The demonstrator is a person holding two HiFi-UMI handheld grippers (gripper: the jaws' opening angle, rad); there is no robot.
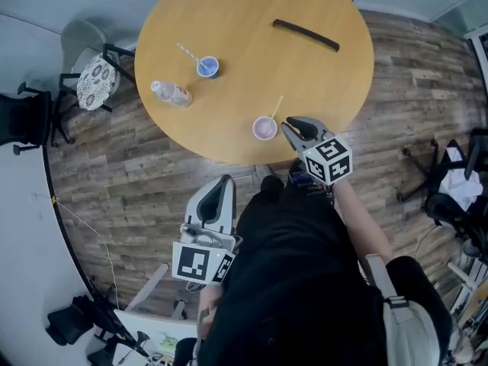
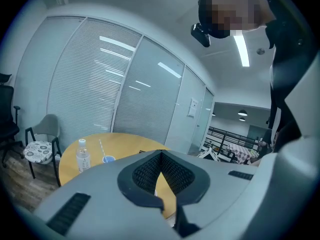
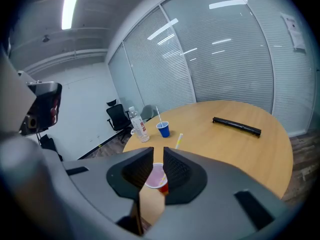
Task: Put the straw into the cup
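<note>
A red cup (image 1: 264, 128) stands near the round table's front edge, and a yellow straw (image 1: 275, 107) leans out of it. In the right gripper view the same cup (image 3: 156, 176) shows through the gap between the jaws, farther off, with the straw (image 3: 178, 140) rising above it. My right gripper (image 1: 290, 125) hovers just right of the cup, open, with nothing between its pads. My left gripper (image 1: 223, 183) hangs below the table edge, away from the cup. Its tips (image 2: 160, 155) meet, shut on nothing.
A blue cup (image 1: 207, 67) holding a white straw and a clear bottle (image 1: 171, 93) stand at the table's (image 1: 229, 21) left. A long black bar (image 1: 305, 33) lies at the far side. Chairs (image 1: 90, 78) stand left of the table and an office chair (image 1: 450, 181) at the right.
</note>
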